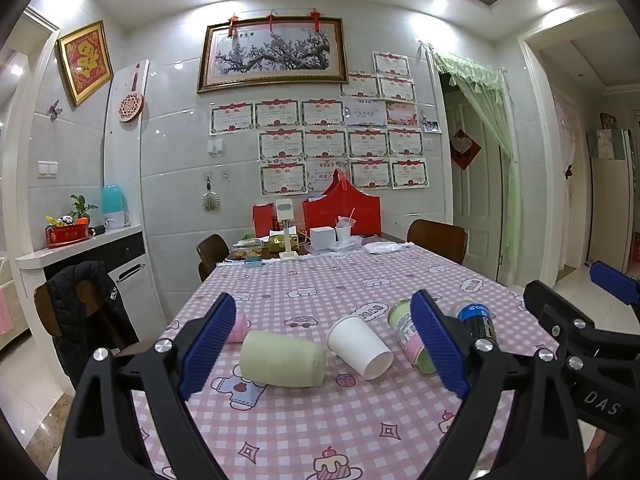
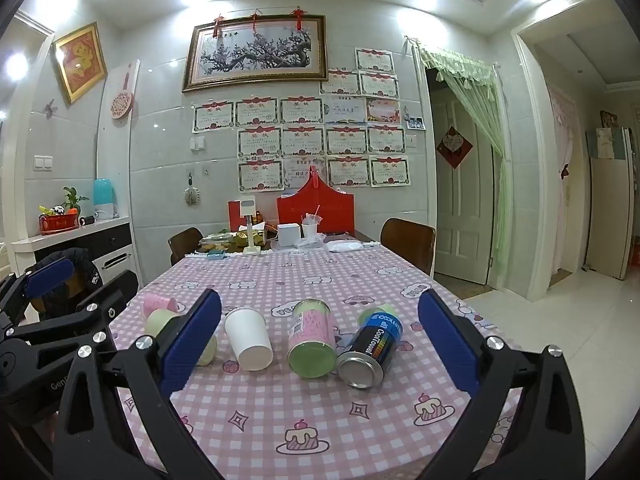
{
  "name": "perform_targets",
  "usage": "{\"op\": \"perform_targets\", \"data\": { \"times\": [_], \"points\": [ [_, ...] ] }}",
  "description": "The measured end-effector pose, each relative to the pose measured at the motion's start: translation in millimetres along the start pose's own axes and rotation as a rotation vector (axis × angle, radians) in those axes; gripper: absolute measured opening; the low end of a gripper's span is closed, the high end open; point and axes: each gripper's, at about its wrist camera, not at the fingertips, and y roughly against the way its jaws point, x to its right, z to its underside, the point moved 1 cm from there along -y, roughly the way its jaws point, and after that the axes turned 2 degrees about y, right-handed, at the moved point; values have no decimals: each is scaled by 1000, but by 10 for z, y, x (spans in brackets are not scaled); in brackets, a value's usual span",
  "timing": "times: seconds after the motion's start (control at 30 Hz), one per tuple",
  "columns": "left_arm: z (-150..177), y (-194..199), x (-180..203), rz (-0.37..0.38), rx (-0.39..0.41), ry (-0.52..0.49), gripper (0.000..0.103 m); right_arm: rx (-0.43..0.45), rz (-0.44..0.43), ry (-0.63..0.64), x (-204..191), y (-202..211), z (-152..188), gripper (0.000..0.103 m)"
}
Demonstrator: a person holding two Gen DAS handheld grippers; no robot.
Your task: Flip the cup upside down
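Observation:
Several containers lie on their sides in a row on the pink checked tablecloth (image 1: 320, 280). From left: a pink cup (image 1: 240, 326), a pale green cup (image 1: 282, 358), a white paper cup (image 1: 360, 346), a green-and-pink can (image 1: 408, 336) and a black-and-blue can (image 1: 478, 320). In the right wrist view they show as pink cup (image 2: 158, 306), green cup (image 2: 160, 322), white cup (image 2: 248, 338), green can (image 2: 312, 340), black can (image 2: 372, 346). My left gripper (image 1: 328, 344) is open, hovering before the green and white cups. My right gripper (image 2: 320, 344) is open before the cans.
The far table end holds a red box (image 1: 340, 210), a white box (image 1: 322, 238), food packs and a small stand. Wooden chairs (image 1: 438, 240) stand around. A chair with a black jacket (image 1: 80, 304) is at the left. A doorway (image 2: 464, 200) opens at the right.

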Motion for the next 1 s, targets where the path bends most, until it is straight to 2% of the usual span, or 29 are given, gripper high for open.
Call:
{"op": "perform_targets", "data": {
  "times": [1.0],
  "points": [
    [0,-3,1,-1,-9,-2,88,2,-1,-1,5,-7,8,95]
  ]
}}
